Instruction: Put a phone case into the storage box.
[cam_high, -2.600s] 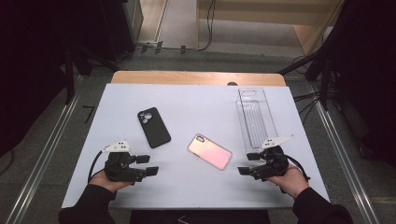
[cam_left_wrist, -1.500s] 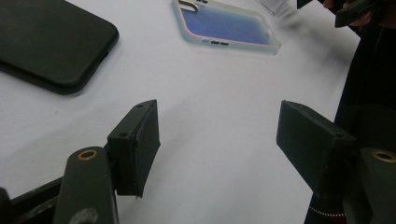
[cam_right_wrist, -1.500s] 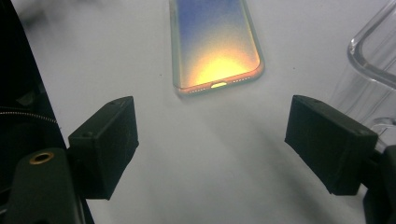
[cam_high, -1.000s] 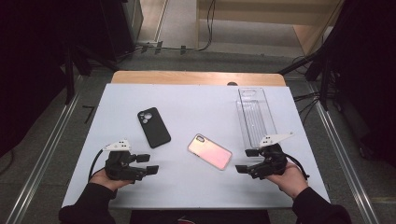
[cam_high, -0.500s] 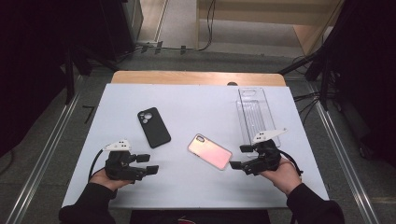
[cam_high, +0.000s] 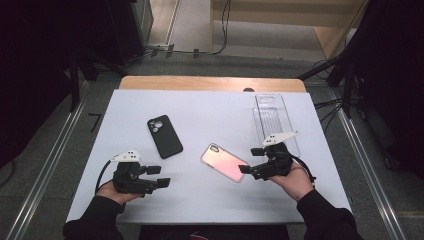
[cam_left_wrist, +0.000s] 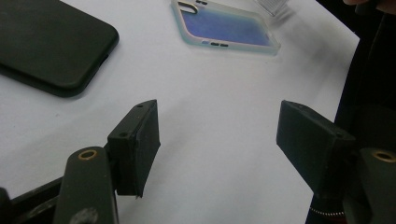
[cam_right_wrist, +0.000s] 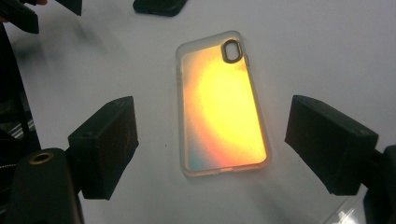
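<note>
An iridescent pink-orange phone case (cam_high: 224, 162) (cam_right_wrist: 222, 105) (cam_left_wrist: 224, 30) lies flat near the middle of the white table (cam_high: 210, 115). My right gripper (cam_high: 250, 161) (cam_right_wrist: 224, 149) is just to its right, jaws open and pointing at it, with the case's near end lying ahead between the jaws, untouched. A black phone case (cam_high: 164, 136) (cam_left_wrist: 51, 44) lies to the left of the middle. My left gripper (cam_high: 160, 176) (cam_left_wrist: 219, 140) rests open at the front left, nothing between its jaws.
A clear plastic tray (cam_high: 274, 120) lies at the back right of the table, just behind my right hand. A wooden strip (cam_high: 210, 83) runs along the far edge. Metal rails (cam_high: 45, 165) flank the table on both sides.
My right gripper has moved left and slightly away from me, closing in on the iridescent case. The left gripper and both cases have stayed put.
</note>
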